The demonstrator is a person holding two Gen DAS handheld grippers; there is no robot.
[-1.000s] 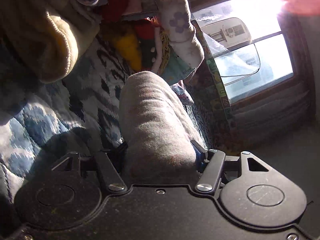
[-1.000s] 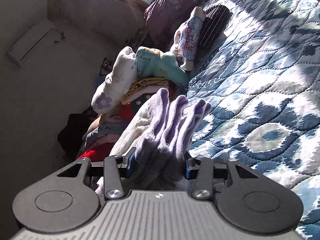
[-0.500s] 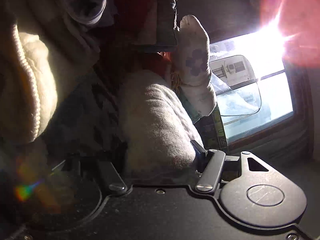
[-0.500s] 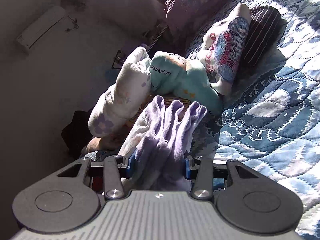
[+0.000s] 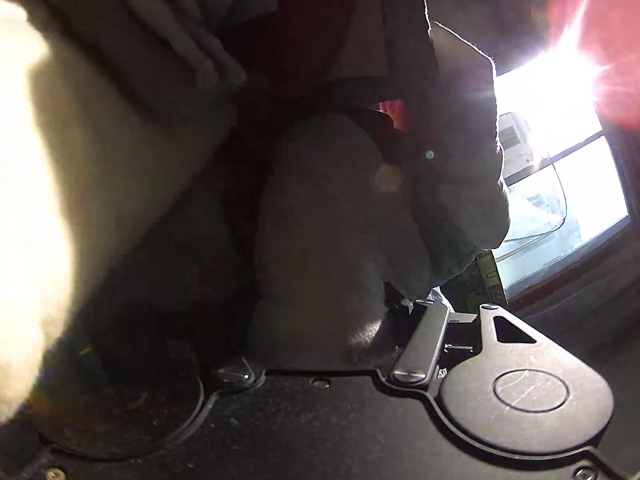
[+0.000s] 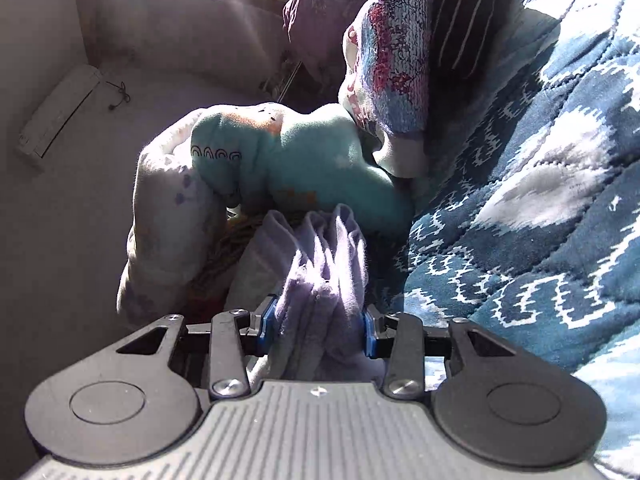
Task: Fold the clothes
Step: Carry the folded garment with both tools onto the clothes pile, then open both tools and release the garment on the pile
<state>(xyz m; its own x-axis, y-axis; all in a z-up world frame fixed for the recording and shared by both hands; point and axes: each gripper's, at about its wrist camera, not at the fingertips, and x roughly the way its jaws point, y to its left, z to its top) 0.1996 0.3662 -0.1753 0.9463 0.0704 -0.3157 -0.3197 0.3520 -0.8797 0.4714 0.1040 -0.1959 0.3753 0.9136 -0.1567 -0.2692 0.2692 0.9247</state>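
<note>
1. Left gripper [image 5: 320, 312]: its 2 fingers are closed on a thick grey fold of the lavender garment [image 5: 320, 232], seen in deep shadow. A cream knit garment [image 5: 36, 184] lies left of this fold; the sunlit window [image 5: 560, 184] lies right of it.
2. Right gripper [image 6: 318, 324]: its 2 blue-padded fingers [image 6: 267, 322] pinch the bunched lavender garment [image 6: 320, 264], which stands up in pleats.
3. Beyond the lavender garment sits the folded pile: a white floral piece [image 6: 168, 220] at left, a teal piece [image 6: 304, 160] directly behind.
4. The blue patterned quilt [image 6: 540, 200] lies right of the lavender garment.
</note>
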